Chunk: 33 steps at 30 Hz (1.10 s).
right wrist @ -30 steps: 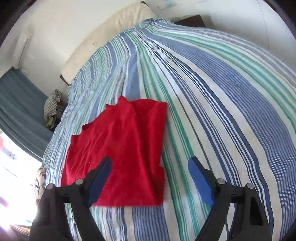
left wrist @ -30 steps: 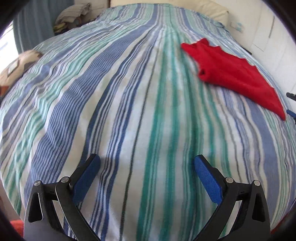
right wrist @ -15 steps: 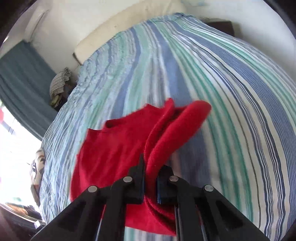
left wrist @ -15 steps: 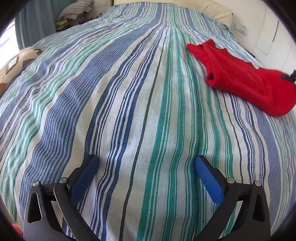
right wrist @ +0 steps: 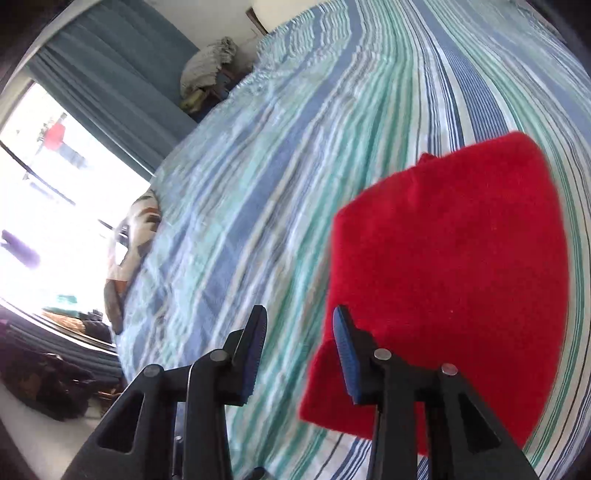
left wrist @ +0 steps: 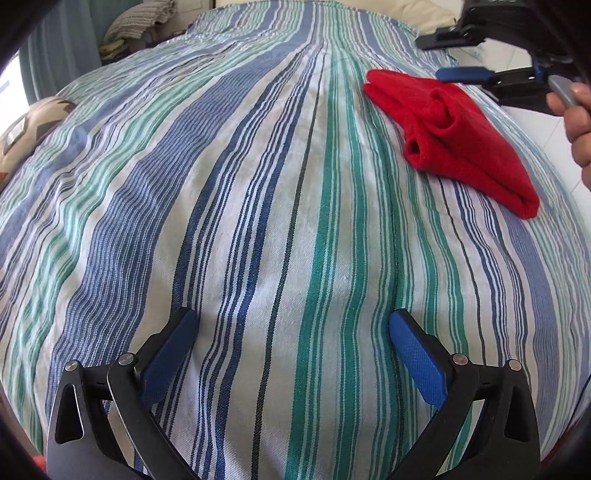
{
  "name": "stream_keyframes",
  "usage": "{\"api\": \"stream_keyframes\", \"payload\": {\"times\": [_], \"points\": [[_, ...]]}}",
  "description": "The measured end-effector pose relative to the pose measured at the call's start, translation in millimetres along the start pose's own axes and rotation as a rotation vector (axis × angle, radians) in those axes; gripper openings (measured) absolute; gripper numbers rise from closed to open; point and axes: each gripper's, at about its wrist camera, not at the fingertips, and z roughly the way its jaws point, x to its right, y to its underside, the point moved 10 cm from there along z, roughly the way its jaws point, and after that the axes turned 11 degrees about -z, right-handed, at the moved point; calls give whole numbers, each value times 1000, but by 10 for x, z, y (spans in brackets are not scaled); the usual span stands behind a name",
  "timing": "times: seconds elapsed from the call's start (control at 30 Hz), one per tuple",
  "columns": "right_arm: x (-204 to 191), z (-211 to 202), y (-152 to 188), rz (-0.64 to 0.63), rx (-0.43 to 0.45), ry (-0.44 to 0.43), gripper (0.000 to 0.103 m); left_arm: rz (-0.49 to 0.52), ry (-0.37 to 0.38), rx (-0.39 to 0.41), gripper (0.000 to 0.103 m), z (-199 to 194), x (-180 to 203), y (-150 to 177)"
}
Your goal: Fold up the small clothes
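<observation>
A red garment [left wrist: 454, 140] lies folded over itself on the striped bed sheet [left wrist: 258, 184], far right in the left wrist view. My left gripper [left wrist: 291, 332] hovers open over bare sheet, well short of it. My right gripper [right wrist: 299, 332] has its jaws opening with nothing between them. The red garment [right wrist: 450, 277] sits just right of its right finger. In the left wrist view the right gripper [left wrist: 454, 55] shows beyond the garment, held by a hand [left wrist: 576, 114].
A patterned cushion [right wrist: 133, 236] lies at the bed's left edge by a bright window [right wrist: 55, 206]. A blue curtain [right wrist: 122, 74] and a pile of clothes [right wrist: 207, 70] stand past the far corner. A cream pillow [left wrist: 413, 14] is at the bed's head.
The right gripper shut on the garment's edge, carried it across so the cloth folded over, then let go and swung left. The left gripper stayed where it was.
</observation>
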Motion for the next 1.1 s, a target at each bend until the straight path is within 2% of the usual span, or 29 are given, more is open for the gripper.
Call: {"api": "stream_keyframes", "payload": {"times": [0.07,0.13,0.17,0.2,0.27,0.37,0.43,0.53,0.6,0.67,0.77,0.83,0.97,1.03,1.1], "points": [[-6,-330,-107,-46,77,19,44,-15,7,-12,103,6,-11,-10],[160,-561,-186,-121,106,176,44,-33,11,-23,103,11,-20,-27],[267,-586,-167,-154,82,254,44,-41,13,-26,103,15,-23,-33],[343,-542,-121,-174,45,291,44,-48,14,-28,102,17,-26,-36],[384,-335,45,-214,-24,301,44,-52,14,-28,102,27,-30,-42],[210,150,380,-332,-87,298,42,-33,3,-20,103,31,-18,-33],[165,492,641,-408,-164,343,42,-17,-6,-13,103,37,-8,-26],[71,474,671,-475,-125,403,42,-2,-16,-6,103,45,7,-21],[16,224,584,-445,-83,364,41,-4,-16,-8,103,51,7,-31],[-25,-171,474,-409,23,336,42,-7,-13,-10,103,55,3,-42],[248,-713,495,-332,106,398,42,-6,-16,-9,103,54,3,-43],[512,-818,643,-287,90,443,42,-1,-20,-6,103,56,7,-41],[960,-413,1223,-158,-114,407,43,6,-25,13,103,60,7,-28],[958,-535,1277,-146,-54,437,44,9,-22,28,103,40,3,-14],[839,-725,1320,-121,0,427,47,9,-19,37,103,19,0,1]]}}
